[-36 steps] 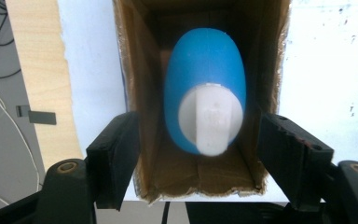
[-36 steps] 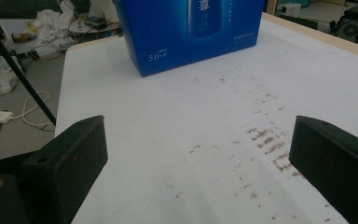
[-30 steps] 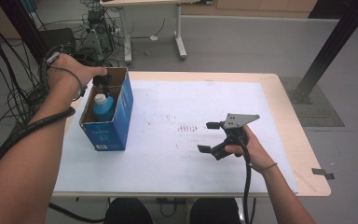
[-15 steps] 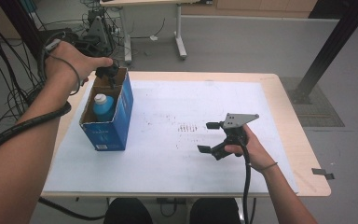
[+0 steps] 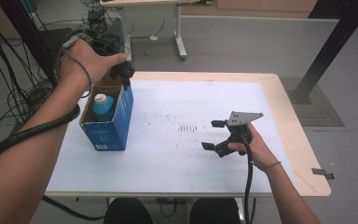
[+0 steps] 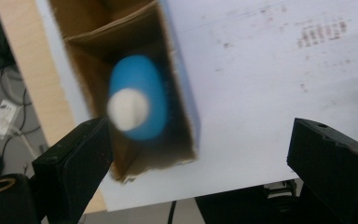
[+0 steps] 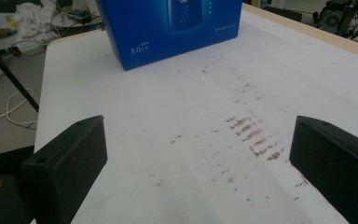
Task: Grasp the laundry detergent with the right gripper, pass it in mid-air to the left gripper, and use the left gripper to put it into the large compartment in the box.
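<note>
Above the far end of the blue box (image 5: 106,122), at about ten o'clock on the worktop (image 5: 191,154), the left tongs (image 5: 123,72) hang with jaws spread wide and nothing between them. The blue bottle (image 5: 101,108) with its white cap stands upright inside the open box; the left gripper view looks straight down on it (image 6: 137,103). The right tongs (image 5: 214,134) rest at about four o'clock, jaws apart and empty, well apart from the box, which shows ahead of them in the right gripper view (image 7: 177,25).

Risks, as judged:
- Box is tall and narrow, top flaps open. A jaw or the trailing cable catching a flap while the left hand moves could tip box and bottle together.
- Box stands near the left edge of the worktop; a sideways knock could send it off.
- Bottle sits loose in the box and could lean if the box is nudged.

Change against earlier frames:
- Left tongs were down at the box mouth, close over the bottle; now they are higher and further toward twelve o'clock, and the jaws have just been opening, with nothing between them.
- Bottle and box unmoved.
- Right tongs unmoved.
</note>
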Available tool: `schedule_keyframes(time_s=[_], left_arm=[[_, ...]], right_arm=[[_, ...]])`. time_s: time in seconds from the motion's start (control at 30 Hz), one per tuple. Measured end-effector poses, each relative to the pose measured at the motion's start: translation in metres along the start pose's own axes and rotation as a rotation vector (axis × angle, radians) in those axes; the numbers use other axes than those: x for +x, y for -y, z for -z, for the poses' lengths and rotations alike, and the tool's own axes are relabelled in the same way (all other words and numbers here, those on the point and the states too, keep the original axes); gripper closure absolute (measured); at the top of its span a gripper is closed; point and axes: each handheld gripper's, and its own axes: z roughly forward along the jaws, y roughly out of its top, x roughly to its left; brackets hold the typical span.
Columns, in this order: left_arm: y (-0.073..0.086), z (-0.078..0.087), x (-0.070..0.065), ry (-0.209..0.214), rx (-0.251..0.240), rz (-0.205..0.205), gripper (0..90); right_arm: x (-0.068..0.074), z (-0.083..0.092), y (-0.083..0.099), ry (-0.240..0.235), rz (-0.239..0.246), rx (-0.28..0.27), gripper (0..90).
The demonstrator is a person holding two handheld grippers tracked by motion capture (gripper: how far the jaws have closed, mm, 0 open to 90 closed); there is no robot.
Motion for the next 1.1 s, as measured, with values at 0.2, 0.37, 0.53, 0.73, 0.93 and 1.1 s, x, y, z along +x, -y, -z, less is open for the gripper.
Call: schedule_keyframes(time_s=[0.2, 0.37, 0.53, 0.73, 0.93, 1.1], left_arm=[[0.002, 0.0, -0.025, 0.023, -0.017, -0.079, 7.4], [0.002, -0.002, -0.04, 0.037, -0.029, -0.13, 7.5], [0.001, -0.009, -0.057, 0.064, -0.026, -0.185, 7.5], [-0.001, -0.024, -0.074, 0.088, -0.015, -0.225, 7.6], [-0.002, -0.038, -0.089, 0.115, -0.008, -0.263, 7.6], [-0.002, -0.055, -0.098, 0.137, 0.004, -0.287, 7.7]], right_arm=[[-0.001, 0.004, 0.0, 0.021, -0.01, 0.007, 3.8], [-0.003, 0.01, 0.001, 0.043, -0.02, 0.013, 3.8], [-0.004, 0.016, 0.002, 0.063, -0.034, 0.007, 3.8], [-0.006, 0.021, 0.004, 0.086, -0.045, 0.011, 3.8], [-0.009, 0.026, 0.004, 0.109, -0.054, 0.011, 3.8], [-0.009, 0.029, 0.003, 0.126, -0.056, 0.011, 3.8]])
